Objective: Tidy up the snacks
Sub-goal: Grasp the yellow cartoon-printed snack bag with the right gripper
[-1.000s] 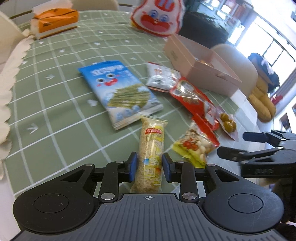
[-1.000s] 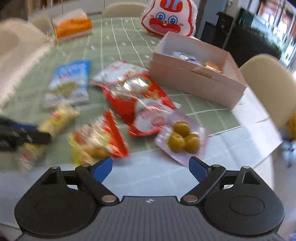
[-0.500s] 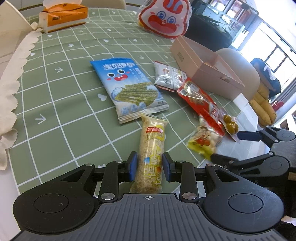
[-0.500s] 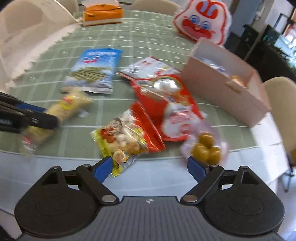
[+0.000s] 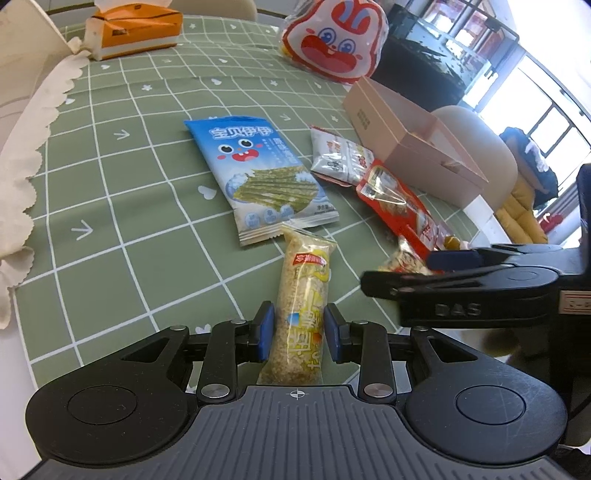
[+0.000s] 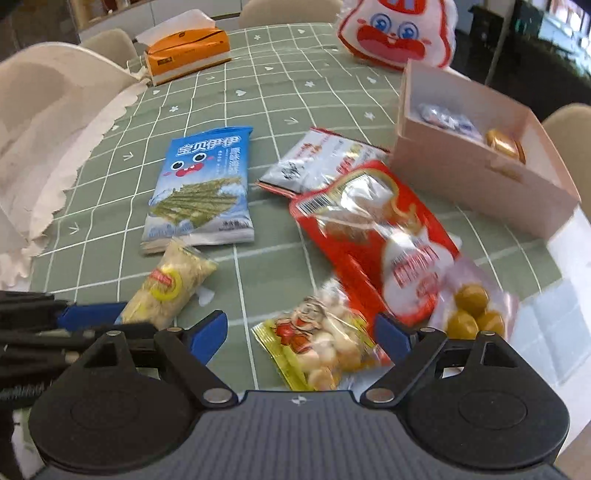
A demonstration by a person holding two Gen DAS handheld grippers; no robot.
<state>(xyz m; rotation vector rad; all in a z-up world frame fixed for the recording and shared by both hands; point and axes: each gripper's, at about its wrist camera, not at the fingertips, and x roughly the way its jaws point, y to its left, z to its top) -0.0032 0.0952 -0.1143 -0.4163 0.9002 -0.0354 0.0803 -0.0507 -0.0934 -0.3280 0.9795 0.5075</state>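
My left gripper (image 5: 298,330) is shut on the near end of a long yellow rice-cracker pack (image 5: 304,295), which rests on the green checked tablecloth; the pack also shows in the right wrist view (image 6: 168,290). My right gripper (image 6: 301,338) is open, its jaws either side of a yellow peanut snack pack (image 6: 321,350) at the table's near edge. It appears side-on in the left wrist view (image 5: 399,271). A pink open box (image 6: 476,155) holds a few small snacks at the right.
A blue seaweed pack (image 6: 203,188), a white-red pack (image 6: 317,162), a large red pack (image 6: 380,236) and a clear pack of green olives (image 6: 472,306) lie on the cloth. A rabbit-face bag (image 6: 395,31) and an orange tissue box (image 6: 184,51) stand far back.
My right gripper has swung left and closed in on the peanut pack, coming close beside my left gripper. My left gripper keeps its hold on the rice-cracker pack.
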